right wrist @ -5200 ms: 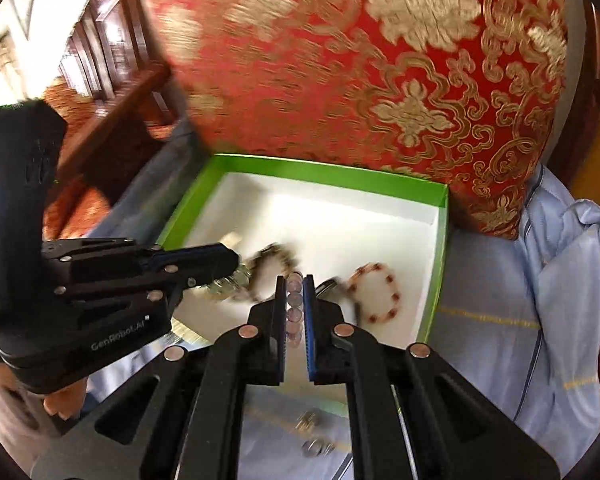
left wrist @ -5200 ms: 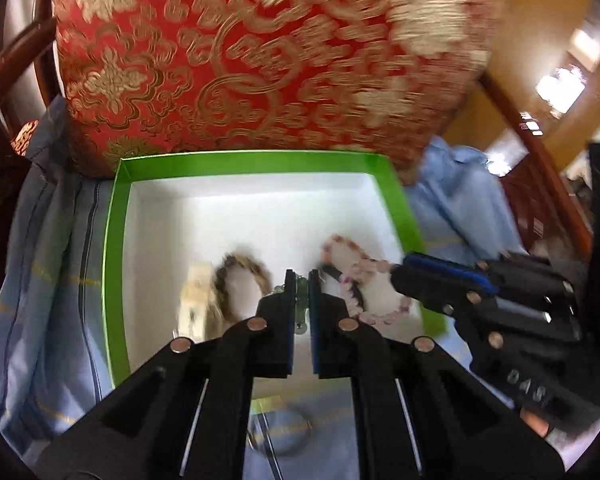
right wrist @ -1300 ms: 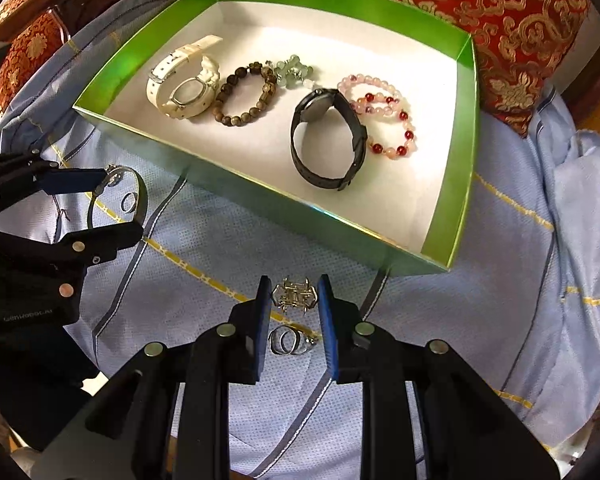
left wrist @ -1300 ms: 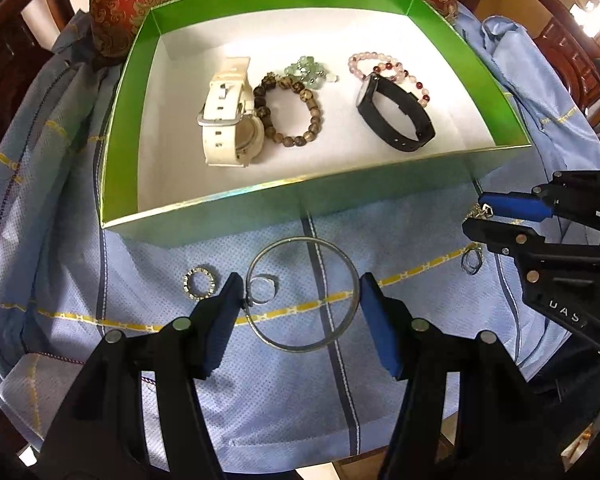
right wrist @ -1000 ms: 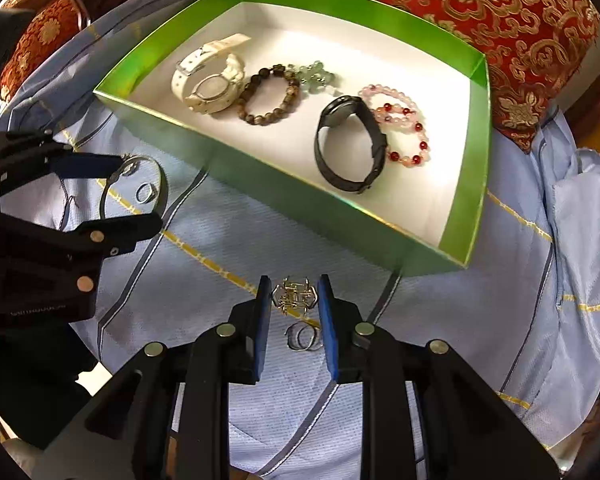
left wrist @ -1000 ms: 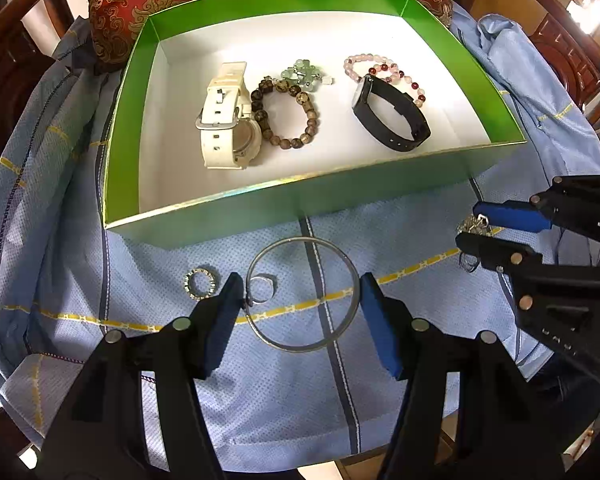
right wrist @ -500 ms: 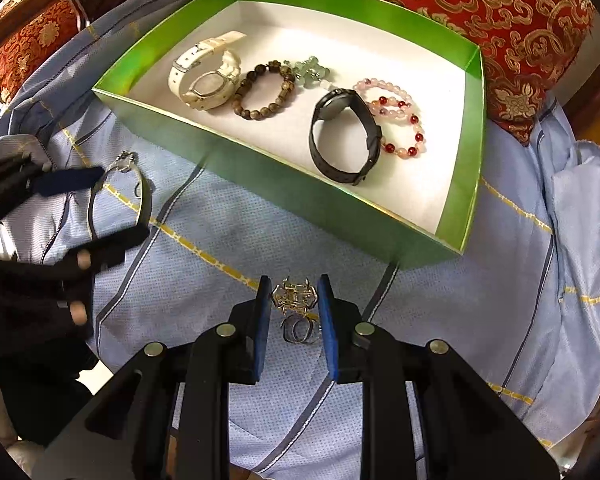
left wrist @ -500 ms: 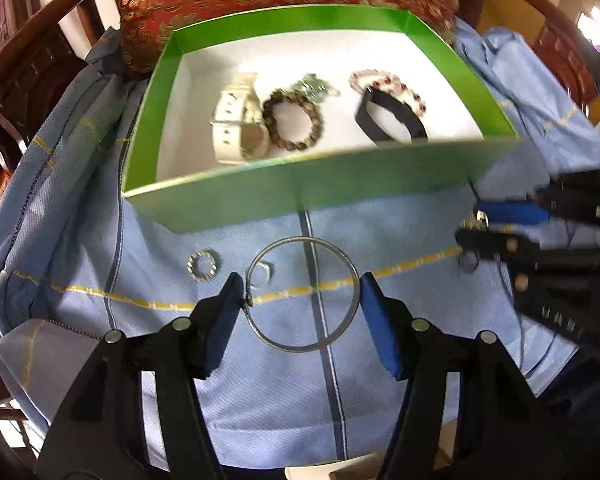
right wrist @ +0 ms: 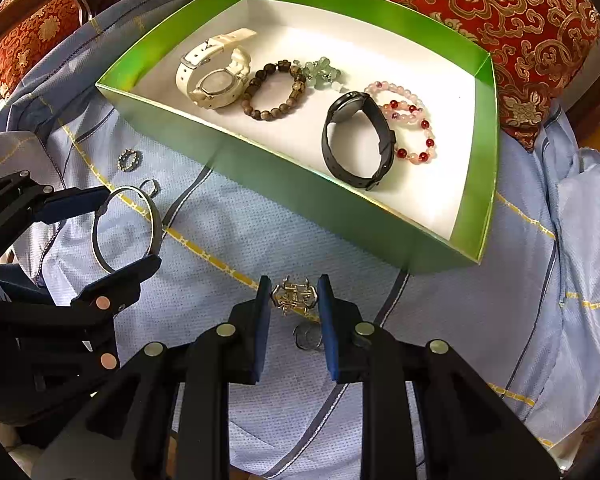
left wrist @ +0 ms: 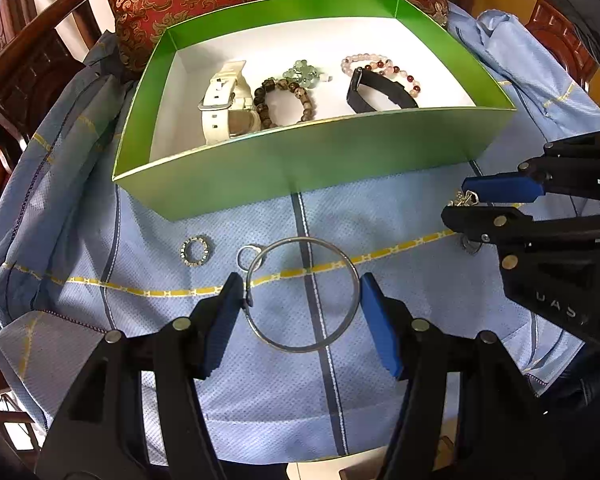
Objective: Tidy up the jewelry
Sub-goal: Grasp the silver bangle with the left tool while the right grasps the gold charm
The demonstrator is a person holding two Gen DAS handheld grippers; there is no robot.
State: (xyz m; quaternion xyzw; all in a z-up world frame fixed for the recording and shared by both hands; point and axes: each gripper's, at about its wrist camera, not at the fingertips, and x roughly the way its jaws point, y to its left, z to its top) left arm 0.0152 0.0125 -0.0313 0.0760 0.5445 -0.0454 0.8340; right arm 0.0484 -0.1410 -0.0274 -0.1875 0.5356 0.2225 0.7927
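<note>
The left gripper (left wrist: 302, 312) is clasping the silver bangle (left wrist: 303, 295) across its width; the right gripper (right wrist: 293, 314) is pinching a small metal ornament (right wrist: 293, 295) — both just above the blue cloth (left wrist: 380, 380). Five pieces are already lying in the green box (right wrist: 300, 196) — three small rings are still waiting outside.
</note>
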